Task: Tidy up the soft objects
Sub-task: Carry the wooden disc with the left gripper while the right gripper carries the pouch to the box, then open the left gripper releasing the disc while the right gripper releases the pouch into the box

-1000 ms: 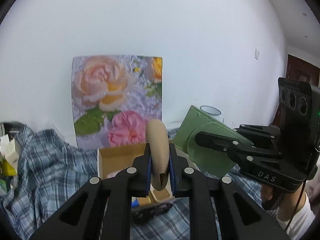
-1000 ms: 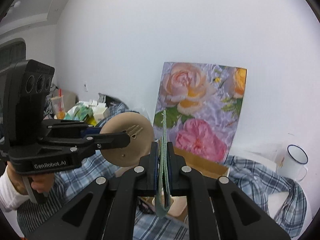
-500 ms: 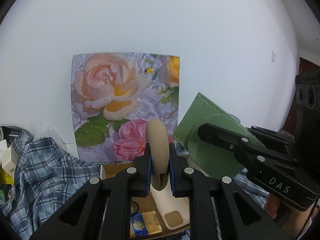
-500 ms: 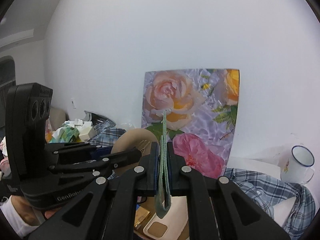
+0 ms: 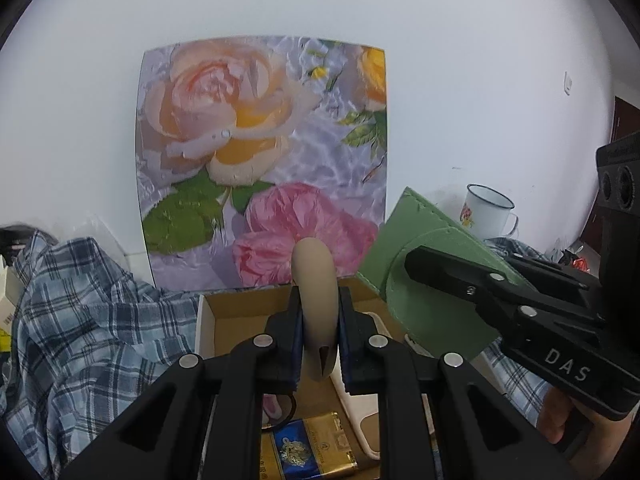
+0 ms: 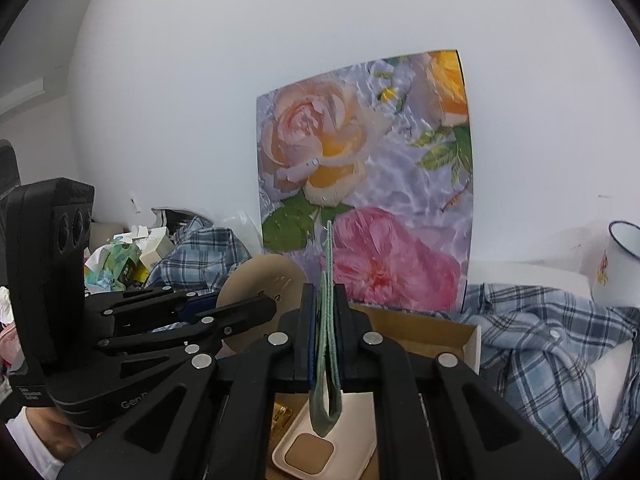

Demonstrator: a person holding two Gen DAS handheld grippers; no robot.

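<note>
My left gripper (image 5: 316, 322) is shut on a tan round soft pad (image 5: 314, 292), held edge-on above an open cardboard box (image 5: 240, 310). The same pad shows as a disc in the right wrist view (image 6: 262, 280). My right gripper (image 6: 326, 320) is shut on a green soft mat (image 6: 328, 320), also edge-on over the box (image 6: 440, 326). In the left wrist view the green mat (image 5: 432, 280) shows flat, held to the right of the tan pad. Both are held in the air, side by side.
The box holds a cream tray (image 6: 344, 432), a blue-and-gold packet (image 5: 308, 452) and a dark ring-shaped item. A rose picture (image 5: 264, 160) leans on the wall behind. Plaid cloth (image 5: 80, 320) covers the surface. An enamel mug (image 5: 486, 216) stands right; clutter (image 6: 124, 256) lies left.
Both grippers have moved forward toward the box and the rose picture, keeping hold of the tan pad and green mat; the box contents now show below.
</note>
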